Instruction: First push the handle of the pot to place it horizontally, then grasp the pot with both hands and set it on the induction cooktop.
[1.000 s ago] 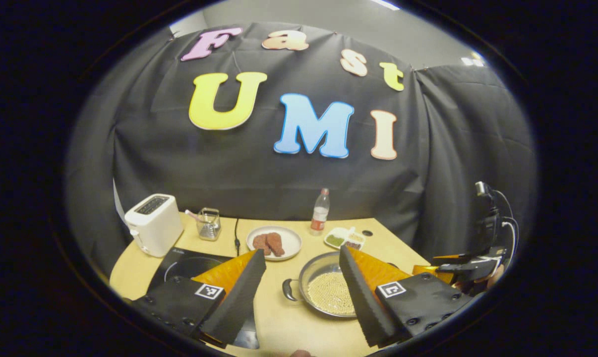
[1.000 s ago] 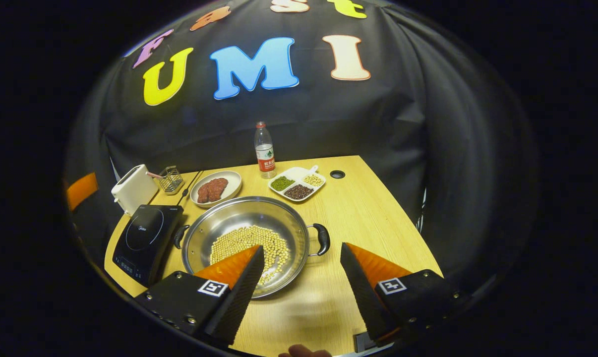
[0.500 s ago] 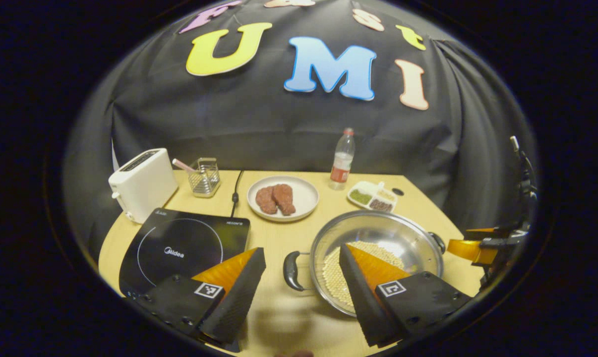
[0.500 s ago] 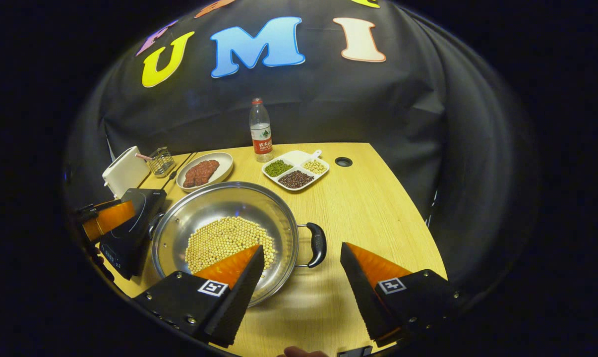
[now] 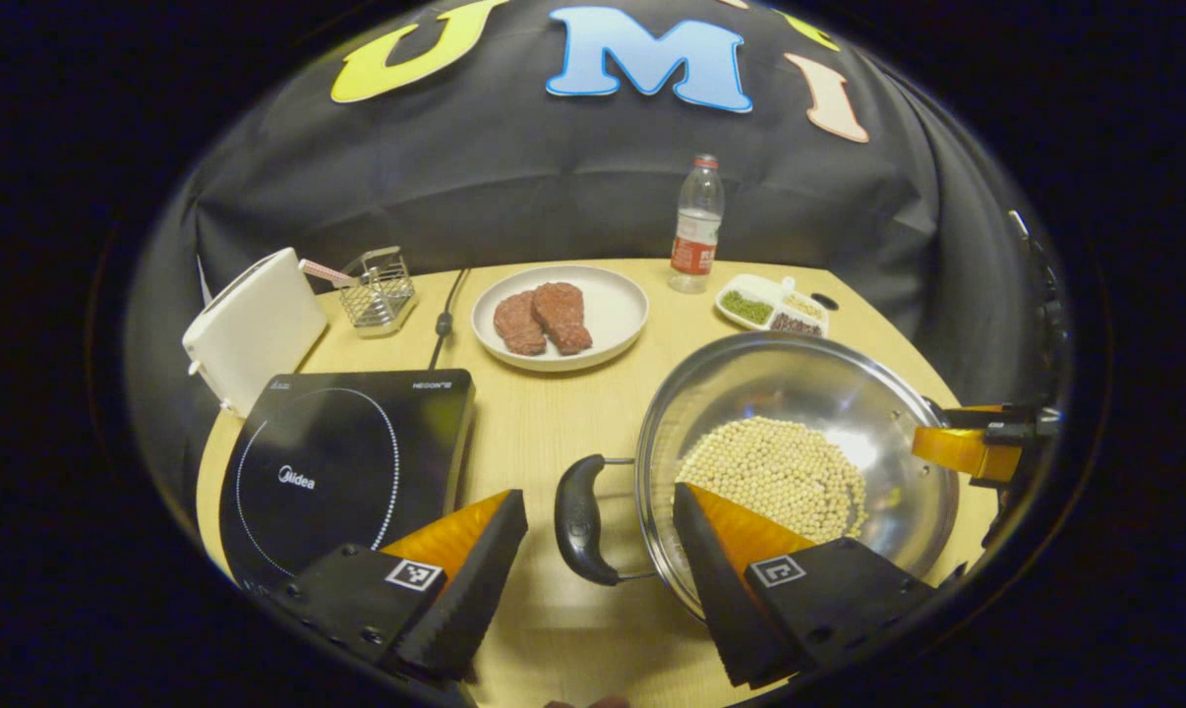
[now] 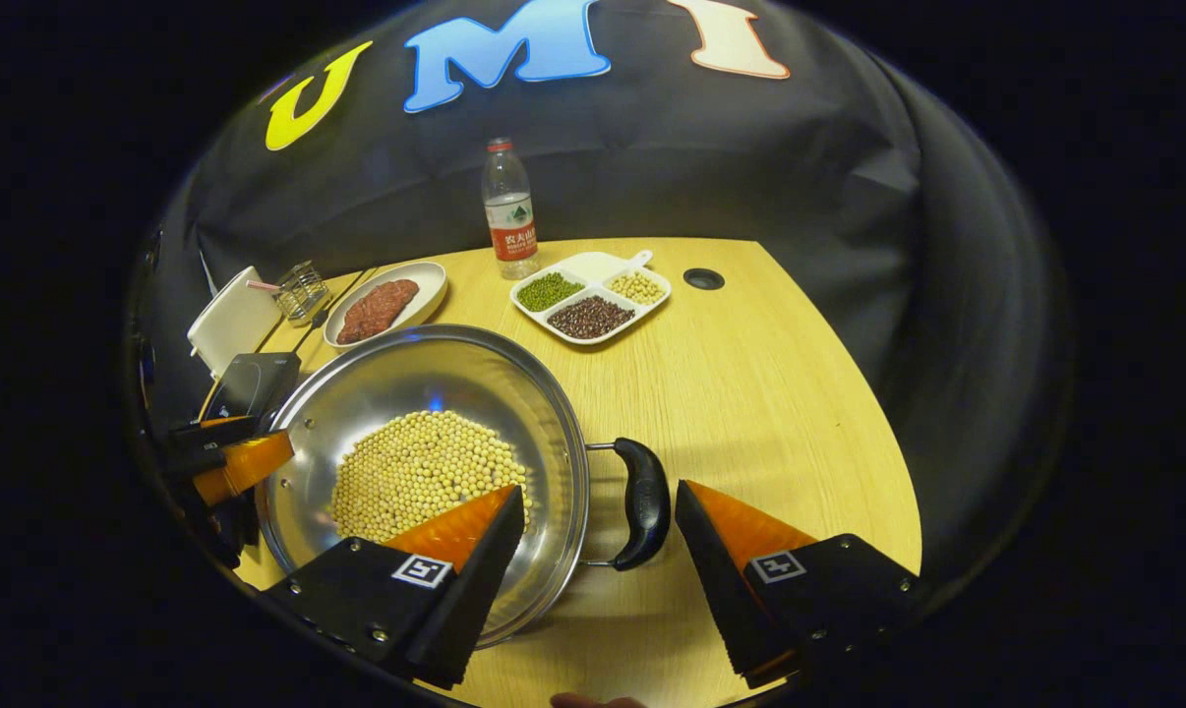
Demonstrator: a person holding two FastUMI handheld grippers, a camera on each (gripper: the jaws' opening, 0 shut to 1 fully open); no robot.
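A steel pot (image 5: 800, 379) holding yellow beans sits on the wooden table, to the right of the black induction cooktop (image 5: 347, 462). My left gripper (image 5: 595, 501) is open, and the pot's black left handle (image 5: 581, 519) lies in the gap between its fingers, untouched. In the right gripper view, the pot (image 6: 406, 379) is at the left and its black right handle (image 6: 644, 501) lies between the fingers of my open right gripper (image 6: 598, 497). Each gripper is also seen from the other side: the right gripper (image 5: 967, 447) and the left gripper (image 6: 229, 457) at the pot's far rim.
A white toaster (image 5: 254, 329) and a wire holder (image 5: 377, 288) stand behind the cooktop, with a black cable (image 5: 445, 315) beside them. A plate of meat (image 5: 560, 315), a water bottle (image 5: 696, 224) and a divided dish of beans (image 5: 772, 305) line the back.
Both grippers have come down and in toward the pot, one on each side. Each handle now lies between a pair of open fingers. The pot has not moved.
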